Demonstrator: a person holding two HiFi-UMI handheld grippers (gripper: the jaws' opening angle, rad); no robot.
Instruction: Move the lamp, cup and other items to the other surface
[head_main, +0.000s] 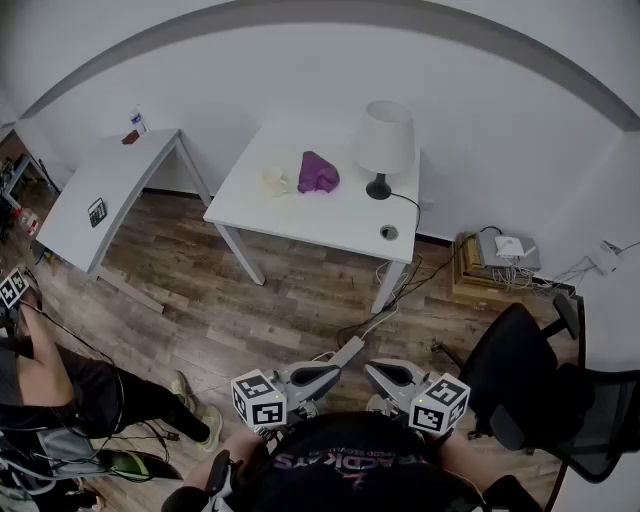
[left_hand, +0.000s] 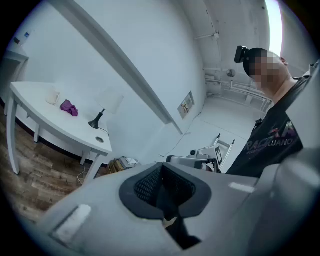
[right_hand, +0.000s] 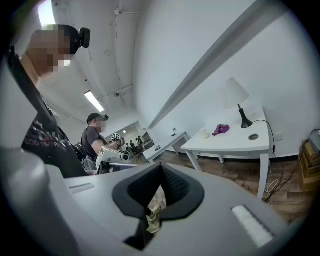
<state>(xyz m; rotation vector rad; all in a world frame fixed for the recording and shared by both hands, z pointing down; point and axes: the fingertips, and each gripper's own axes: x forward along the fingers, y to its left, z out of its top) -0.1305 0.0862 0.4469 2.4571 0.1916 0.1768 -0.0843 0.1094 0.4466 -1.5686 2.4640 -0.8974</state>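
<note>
**me:** Head view is showing the lamp (head_main: 383, 140), cup (head_main: 274, 180) and purple cloth (head_main: 318, 172) all sitting on the white table (head_main: 300, 225), well apart from me. Left gripper (left_hand: 162, 187) and right gripper (right_hand: 161, 190) are hanging in at my chest, both with jaws pressed together on nothing

**B:** what's worrying you?

**me:** the lamp cord (head_main: 408, 200). It's trailing off the table's right edge and I can't tell where it's plugged in. If I'm carrying the lamp to the other table (head_main: 110, 185) with it tethered, it's going to pull taut and yank the lamp over

**B:** anything else?

**me:** the shade is looking top-heavy, so gripping low on the stem is risking a swing. Floor cables (head_main: 405, 280) are lying in my path and I could be tripping on them. A person (head_main: 70, 385) is sitting near the other table, so I'm risking a bump while carrying
</note>
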